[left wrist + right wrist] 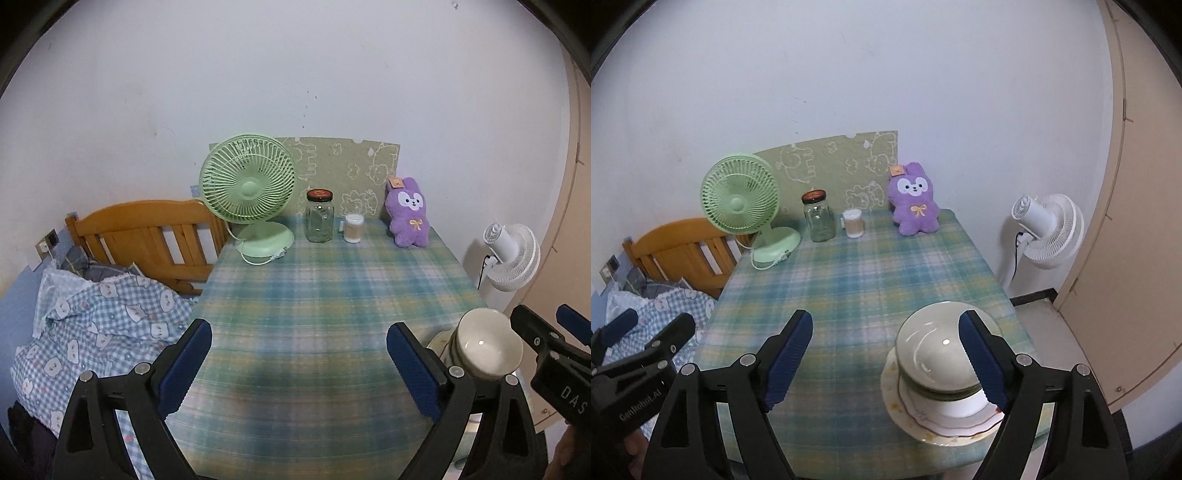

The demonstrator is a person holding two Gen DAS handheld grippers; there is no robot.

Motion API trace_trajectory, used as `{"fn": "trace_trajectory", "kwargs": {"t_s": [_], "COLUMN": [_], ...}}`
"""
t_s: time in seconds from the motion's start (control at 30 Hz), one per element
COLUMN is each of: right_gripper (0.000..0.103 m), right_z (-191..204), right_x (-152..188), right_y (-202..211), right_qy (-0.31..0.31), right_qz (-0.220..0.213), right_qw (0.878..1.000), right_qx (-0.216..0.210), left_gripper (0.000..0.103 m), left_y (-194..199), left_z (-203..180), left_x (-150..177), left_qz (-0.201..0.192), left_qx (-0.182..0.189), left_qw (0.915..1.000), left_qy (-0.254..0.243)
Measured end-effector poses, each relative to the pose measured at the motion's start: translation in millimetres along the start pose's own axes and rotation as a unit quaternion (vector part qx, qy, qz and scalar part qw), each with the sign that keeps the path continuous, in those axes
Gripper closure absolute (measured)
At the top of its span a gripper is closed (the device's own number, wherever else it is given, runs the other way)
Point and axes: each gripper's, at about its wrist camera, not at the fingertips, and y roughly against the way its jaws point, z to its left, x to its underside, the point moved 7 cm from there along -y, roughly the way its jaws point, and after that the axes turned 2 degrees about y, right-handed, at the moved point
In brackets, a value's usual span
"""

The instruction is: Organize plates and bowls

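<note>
At the near right corner of the counter (849,280), which wears a blue-green plaid cloth, the bowls (932,350) sit nested in a stack on top of the plates (923,424), the plates themselves piled flat (the lowest one reaches close to the counter's near edge). The right gripper (884,360) hovers above the near edge with its jaws spread wide and nothing between them; its right-hand blue pad lies in front of the top bowl's rim in the right wrist view, though contact cannot be told. The left gripper (299,365) hangs over the near left part of the counter, jaws likewise spread wide and holding nothing, well apart from the stack.

Along the far edge stand a green fan (740,203) at the left corner, a glass jar (819,218) with a dark lid, a small cup (853,223) just beside it, and a purple plush rabbit (915,201) toward the right corner. A white fan (1049,229) stands on the floor past the counter's right edge.
</note>
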Motion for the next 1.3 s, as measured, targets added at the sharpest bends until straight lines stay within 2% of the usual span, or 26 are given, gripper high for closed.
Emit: {"fn": "trace_trajectory", "kwargs": {"t_s": [0.17,0.43,0.8,1.3], "right_gripper": [0.018,0.017,0.016,0.016], "right_z": [16.1,24.7,22.7,21.2], "right_x": [20.2,42.9,48.2,50.0], "right_y": [5.4,3.1,0.1,0.8], "right_qy": [0.001,0.002,0.000,0.000], "right_qz": [-0.013,-0.009,-0.009,-0.002], "right_qw": [1.000,1.000,1.000,1.000], "right_qx": [-0.006,0.001,0.000,0.002], "left_gripper": [0.005,0.003,0.000,0.000], "left_y": [2.9,-0.6,-1.5,-2.1], "left_z": [12.1,16.7,16.0,14.2], "left_x": [13.7,32.9,40.6,43.0], "left_qz": [-0.020,-0.022,-0.027,-0.015], "left_qx": [0.004,0.020,0.023,0.027], "left_qw": [0.9997,0.9995,0.9993,0.9995], "left_qy": [-0.010,-0.009,-0.012,-0.009]}}
